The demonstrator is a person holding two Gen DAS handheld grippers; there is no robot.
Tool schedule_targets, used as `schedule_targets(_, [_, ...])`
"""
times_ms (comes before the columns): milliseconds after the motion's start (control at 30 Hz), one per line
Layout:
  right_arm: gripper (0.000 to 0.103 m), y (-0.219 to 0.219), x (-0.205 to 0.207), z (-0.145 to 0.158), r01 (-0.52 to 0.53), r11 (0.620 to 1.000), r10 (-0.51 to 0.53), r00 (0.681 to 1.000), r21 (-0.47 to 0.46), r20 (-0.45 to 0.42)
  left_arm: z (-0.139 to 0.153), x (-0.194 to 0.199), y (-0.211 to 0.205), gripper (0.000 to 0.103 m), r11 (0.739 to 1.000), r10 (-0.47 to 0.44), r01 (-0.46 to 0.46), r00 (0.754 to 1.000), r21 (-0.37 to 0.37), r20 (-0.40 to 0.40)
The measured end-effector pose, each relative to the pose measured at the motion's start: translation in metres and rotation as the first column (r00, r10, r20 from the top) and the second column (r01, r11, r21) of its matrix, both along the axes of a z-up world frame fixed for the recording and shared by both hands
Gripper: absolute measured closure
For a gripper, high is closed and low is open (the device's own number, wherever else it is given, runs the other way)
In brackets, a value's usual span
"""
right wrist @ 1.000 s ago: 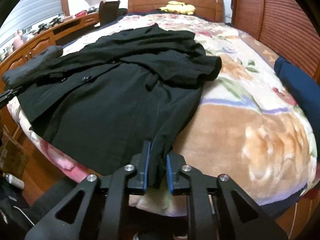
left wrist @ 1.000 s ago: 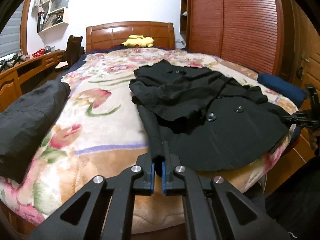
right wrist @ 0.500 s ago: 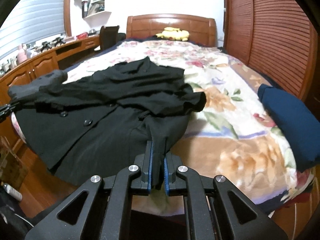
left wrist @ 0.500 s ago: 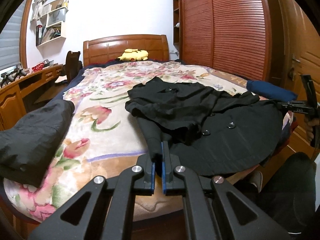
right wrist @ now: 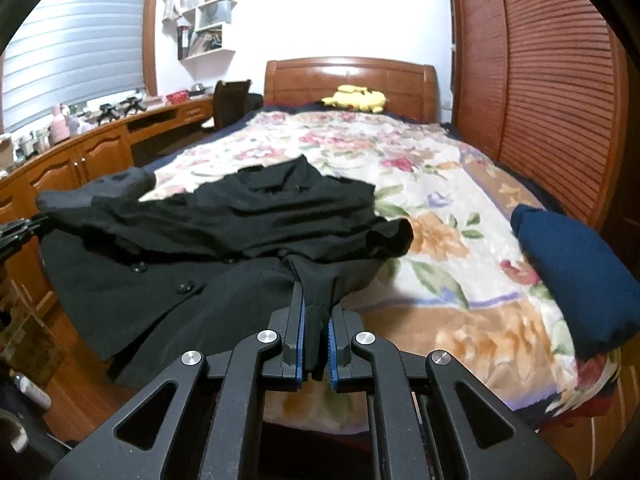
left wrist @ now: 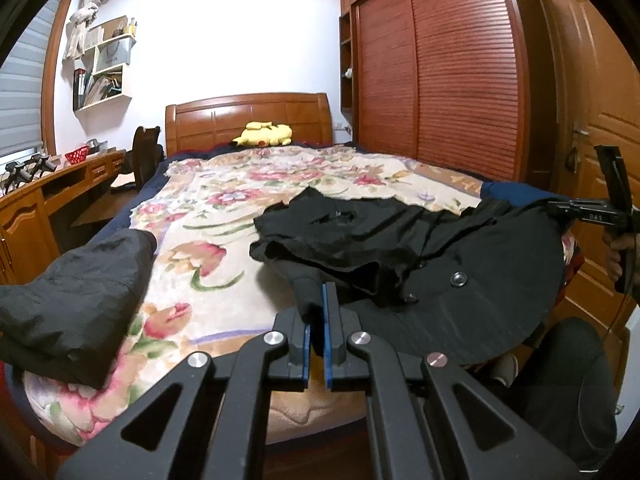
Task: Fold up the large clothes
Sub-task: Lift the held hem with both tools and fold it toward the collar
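Both grippers (left wrist: 316, 300) (right wrist: 315, 312) grip coat (left wrist: 460, 256) hem — off bed (left wrist: 208, 208) edge.

Bright indoor light, white wall blown out, strong fisheye bending with dark corners, slight blur

yellow plush toy (left wrist: 264, 135), floral bedspread (left wrist: 224, 216), wooden headboard (left wrist: 248, 118)
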State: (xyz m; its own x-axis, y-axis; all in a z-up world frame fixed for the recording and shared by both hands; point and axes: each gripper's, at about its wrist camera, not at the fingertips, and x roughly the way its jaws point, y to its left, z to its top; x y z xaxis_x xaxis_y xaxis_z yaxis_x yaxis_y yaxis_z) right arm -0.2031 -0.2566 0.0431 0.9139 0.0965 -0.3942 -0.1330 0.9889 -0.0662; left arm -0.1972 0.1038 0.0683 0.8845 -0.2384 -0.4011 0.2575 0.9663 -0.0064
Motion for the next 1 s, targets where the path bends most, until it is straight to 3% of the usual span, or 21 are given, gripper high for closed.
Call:
schedule_targets(300, [0.097,0.009,-0.015,0.035,-0.023,0.999,0.025,0.996,-0.029,0.08,0.033,-0.01,0.001,0.101,1.0,0.006,-0.006,0.997,0.009,0.083])
schedule_targets(500, [0.097,0.008,0.001,0.058,-0.002,0.998,0.009,0.994,-0.059,0.11,0.047,0.022,0.009,0.101,0.999,0.028,-0.032,0.995,0.038,0.1])
schedule_targets(767, [0.097,0.001,0.081,0.055,0.033,0.991,-0.026,0.999,-0.133,0.048,0.018,0.1,0.024,0.101,0.996,0.093,-0.093,0.995,0.011,0.044])
schedule_targets(1000, [0.097,-0.006,0.174,0.013,0.047,0.992,-0.051,0.998,-0.119,-0.036,-0.019,0.183,0.023,0.101,0.99,0.137,-0.137,0.99,0.008,-0.019])
